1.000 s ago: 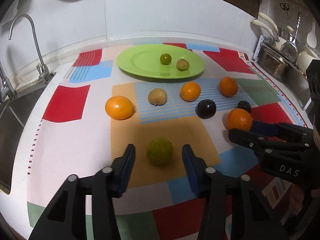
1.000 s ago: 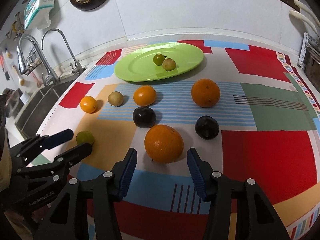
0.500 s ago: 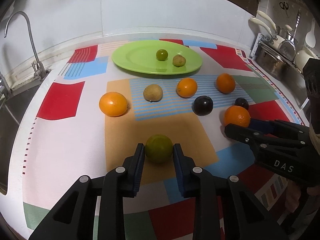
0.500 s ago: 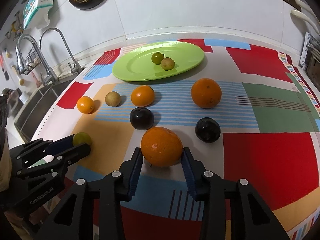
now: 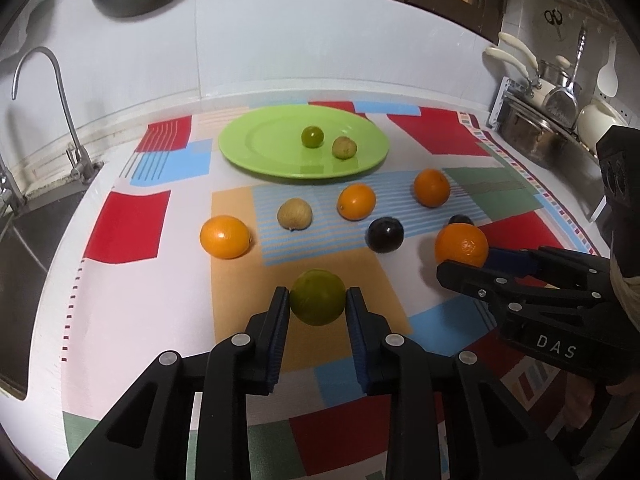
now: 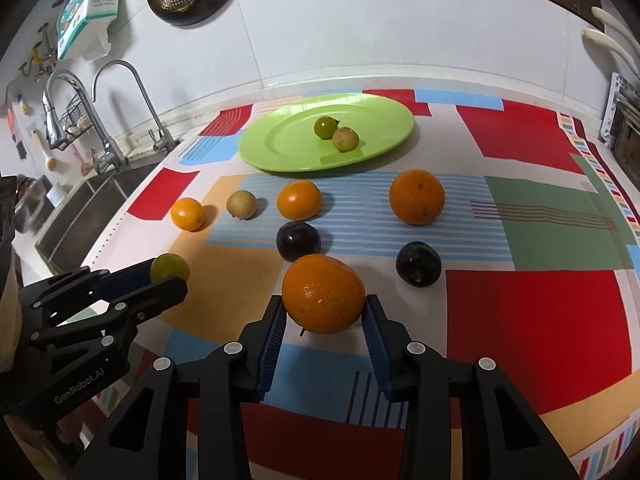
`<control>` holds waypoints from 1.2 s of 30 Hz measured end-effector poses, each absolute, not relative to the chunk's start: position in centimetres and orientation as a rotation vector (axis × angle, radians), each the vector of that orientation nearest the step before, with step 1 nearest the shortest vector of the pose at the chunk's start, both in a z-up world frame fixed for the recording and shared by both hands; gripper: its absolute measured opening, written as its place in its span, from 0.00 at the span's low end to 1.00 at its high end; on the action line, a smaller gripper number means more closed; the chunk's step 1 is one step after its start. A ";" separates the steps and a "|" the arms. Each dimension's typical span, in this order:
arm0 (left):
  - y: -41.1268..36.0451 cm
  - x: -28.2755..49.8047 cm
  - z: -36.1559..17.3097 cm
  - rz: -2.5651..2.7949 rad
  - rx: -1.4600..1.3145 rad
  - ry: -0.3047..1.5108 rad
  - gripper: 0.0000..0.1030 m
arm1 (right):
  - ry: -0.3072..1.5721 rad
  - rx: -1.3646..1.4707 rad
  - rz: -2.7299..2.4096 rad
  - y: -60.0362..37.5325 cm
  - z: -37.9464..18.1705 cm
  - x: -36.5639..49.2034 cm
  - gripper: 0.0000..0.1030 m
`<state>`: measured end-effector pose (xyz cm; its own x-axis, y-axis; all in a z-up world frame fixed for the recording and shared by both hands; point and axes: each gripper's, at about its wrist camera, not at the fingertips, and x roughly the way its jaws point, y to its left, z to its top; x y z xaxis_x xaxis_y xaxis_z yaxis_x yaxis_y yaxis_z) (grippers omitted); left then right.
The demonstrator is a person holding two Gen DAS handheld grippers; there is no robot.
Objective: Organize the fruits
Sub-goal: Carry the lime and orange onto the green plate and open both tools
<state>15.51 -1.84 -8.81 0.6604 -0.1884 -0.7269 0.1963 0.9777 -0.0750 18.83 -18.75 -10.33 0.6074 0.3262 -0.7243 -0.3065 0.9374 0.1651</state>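
Two fruits are in your jaws at once. On the tabletop (image 5: 132,312), the plate (image 5: 248,148) already holds two small fruits. Your right gripper (image 6: 324,320) pinches the near orange (image 6: 323,293); your left gripper (image 5: 318,308) clamps the lime (image 5: 317,297). Both fruits seem barely lifted, if at all. Next, I'd judge, raise each clear of the plums (image 6: 298,241) and carry them to the plate.

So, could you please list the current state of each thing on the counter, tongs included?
Left tongs: shut on the green fruit.
Right tongs: shut on the big orange.
Plate: on the cloth, holding two small fruits.
Other three oranges: loose on the cloth.
Two dark plums: loose on the cloth.
Brown fruit: loose, below the plate.
Taps: no water running.
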 end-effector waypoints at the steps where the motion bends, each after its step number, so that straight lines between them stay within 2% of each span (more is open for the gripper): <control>1: -1.8 15.4 -8.6 -0.218 0.010 0.817 0.28 | 0.838 0.024 0.367 -18.8 -10.2 18.8 0.39; 19: -2.1 15.8 -4.1 -0.225 0.058 0.684 0.28 | 0.716 0.008 0.396 -18.6 -5.4 18.3 0.39; 36: -1.4 20.2 -1.3 -0.227 0.072 0.621 0.28 | 0.650 -0.013 0.441 -17.2 -2.0 22.6 0.39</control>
<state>20.17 -1.36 -1.29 0.7895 -0.1895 -0.5837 0.2327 0.9726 -0.0011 22.62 -17.17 -1.97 0.7072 0.3932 -0.5876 -0.4013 0.9075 0.1242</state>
